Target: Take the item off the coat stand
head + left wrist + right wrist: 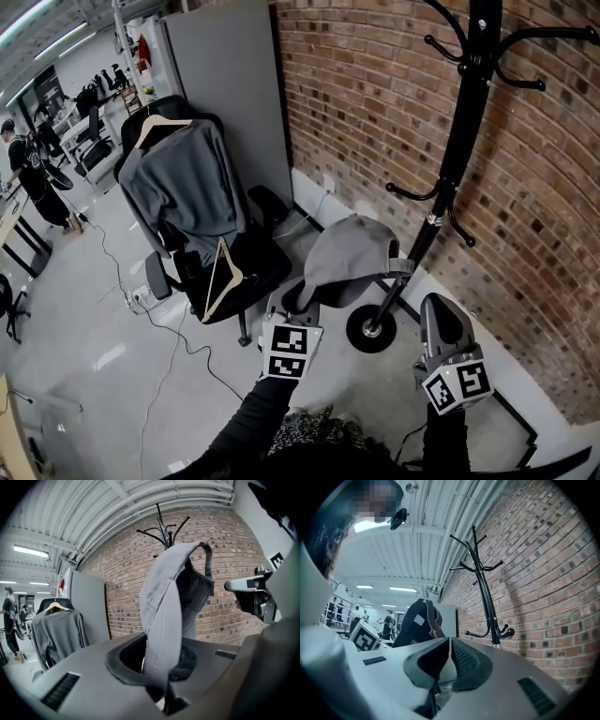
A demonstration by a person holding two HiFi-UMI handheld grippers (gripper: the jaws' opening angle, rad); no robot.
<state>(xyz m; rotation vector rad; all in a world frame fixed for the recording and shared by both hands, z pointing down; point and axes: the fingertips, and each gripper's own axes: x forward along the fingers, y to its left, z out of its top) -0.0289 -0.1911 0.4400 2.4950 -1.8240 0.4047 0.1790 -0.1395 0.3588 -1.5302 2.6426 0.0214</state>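
Beside a brick wall (375, 103), a person's left gripper (300, 307) pinches a grey cap (352, 255) by its brim. The jaws are drawn almost together on the fabric, and the cap is off every hook of the black coat stand (461, 141). From the head view, the cap hangs in the air just left of the stand's lower pole and above its round base (371, 330), which sits on the floor (84, 337). The cap's back strap is close to the pole (whether the two touch cannot be told). In the left gripper view the cap rises upright from the jaws with its hollow side turned right, and the stand's top hooks show behind it against the bricks.

The right gripper (439, 305) hovers low beside the base, its jaws closed pad to pad with nothing between them. Its own view shows the cap's dark inside at left and the stand at right.

Left of the cap, a black office chair (234, 272) stands on the floor. A grey sweater (183, 183) on a wooden hanger is draped over its back, and a second hanger (221, 272) lies on its seat. A grey panel (225, 84) meets the wall behind the chair. At the floor's far left edge stands a person (28, 173) in dark clothes.
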